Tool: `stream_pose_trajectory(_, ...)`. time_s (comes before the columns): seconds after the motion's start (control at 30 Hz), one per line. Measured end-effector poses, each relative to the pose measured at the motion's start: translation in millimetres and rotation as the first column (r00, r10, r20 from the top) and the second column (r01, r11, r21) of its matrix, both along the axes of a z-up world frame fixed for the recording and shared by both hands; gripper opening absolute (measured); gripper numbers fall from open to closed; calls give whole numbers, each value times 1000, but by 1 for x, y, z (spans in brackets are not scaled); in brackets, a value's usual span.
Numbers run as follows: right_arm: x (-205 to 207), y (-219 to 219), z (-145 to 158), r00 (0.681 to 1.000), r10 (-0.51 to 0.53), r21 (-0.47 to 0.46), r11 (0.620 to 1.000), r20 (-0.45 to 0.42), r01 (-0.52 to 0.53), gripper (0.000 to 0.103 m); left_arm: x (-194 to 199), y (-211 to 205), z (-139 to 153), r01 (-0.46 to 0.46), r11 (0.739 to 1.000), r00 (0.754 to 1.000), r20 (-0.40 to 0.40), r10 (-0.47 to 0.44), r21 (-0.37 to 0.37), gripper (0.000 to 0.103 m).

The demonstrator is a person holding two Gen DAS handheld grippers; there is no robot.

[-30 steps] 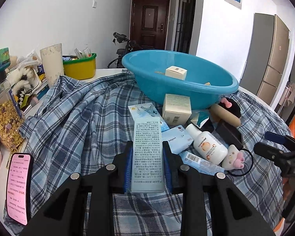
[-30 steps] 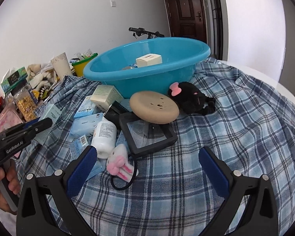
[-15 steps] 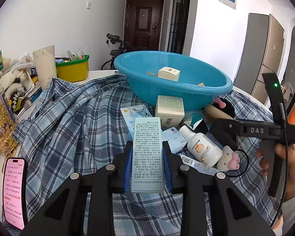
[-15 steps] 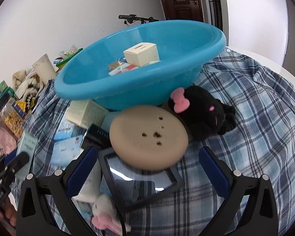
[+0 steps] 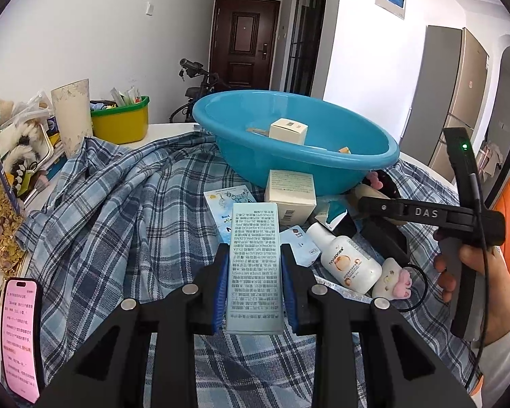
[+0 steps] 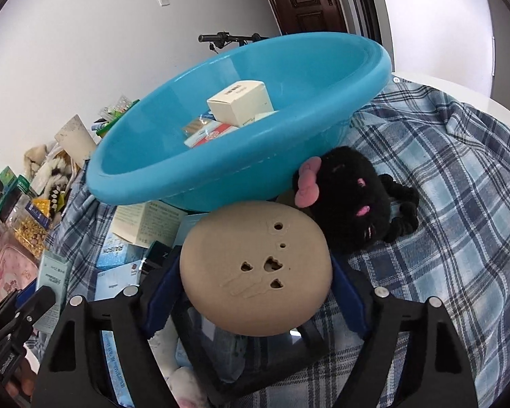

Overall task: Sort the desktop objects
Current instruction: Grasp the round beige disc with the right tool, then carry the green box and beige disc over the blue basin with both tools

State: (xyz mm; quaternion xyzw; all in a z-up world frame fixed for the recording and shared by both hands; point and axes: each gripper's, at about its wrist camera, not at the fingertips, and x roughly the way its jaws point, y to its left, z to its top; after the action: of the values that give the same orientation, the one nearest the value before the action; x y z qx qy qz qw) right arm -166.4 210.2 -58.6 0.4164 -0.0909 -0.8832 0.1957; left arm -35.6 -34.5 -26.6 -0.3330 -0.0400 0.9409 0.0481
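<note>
Matte pale-green carton (image 5: 254, 267) clamped in left tool (image 5: 254, 284); right tool (image 6: 255, 292) pinching tan disc (image 6: 256, 268).

1 basin (image 5: 374, 170), 2 plush toys (image 6: 350, 210), 1 lotion bottle (image 5: 346, 258), 1 phone (image 5: 18, 333).

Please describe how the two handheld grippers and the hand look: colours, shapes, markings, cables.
Both grippers, left gripper and right gripper, are matte black frames with silver rivets and blue pads on the fingers. Seen from the side, the right one bears "DAS" lettering, a green light and a thin black cable. The bare right hand has a white sleeve.
</note>
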Motion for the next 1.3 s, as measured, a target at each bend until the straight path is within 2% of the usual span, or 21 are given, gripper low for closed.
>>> stream_pose_trajectory(0.3,38,6,30,997,36,0,999,-69,-36,79,10,5,14,4,1000,999,-32,-4,0,30)
stream_pose_trajectory(0.47,64,9,59,989,57,1,998,-139,-58,79,19,11,28,5,1000,998,-62,-5,-5,30)
stream_pose_trajectory(0.63,85,7,91,972,83,20,997,-220,-80,79,18,14,50,-12,998,995,-96,6,-64,30)
stream_pose_trajectory(0.7,89,6,102,965,87,23,996,-249,-83,79,16,11,60,-17,998,994,-108,10,-58,30)
stream_pose_trajectory(0.83,89,6,120,954,92,20,996,-285,-90,79,10,6,87,-5,1000,990,-143,3,-11,30)
stream_pose_trajectory(1.13,80,-3,165,926,122,53,993,-358,-110,79,-15,20,143,2,999,975,-220,-14,-52,30)
stream_pose_trajectory(1.3,54,-6,190,914,135,65,991,-383,-120,79,-42,33,172,26,997,967,-252,-45,-76,30)
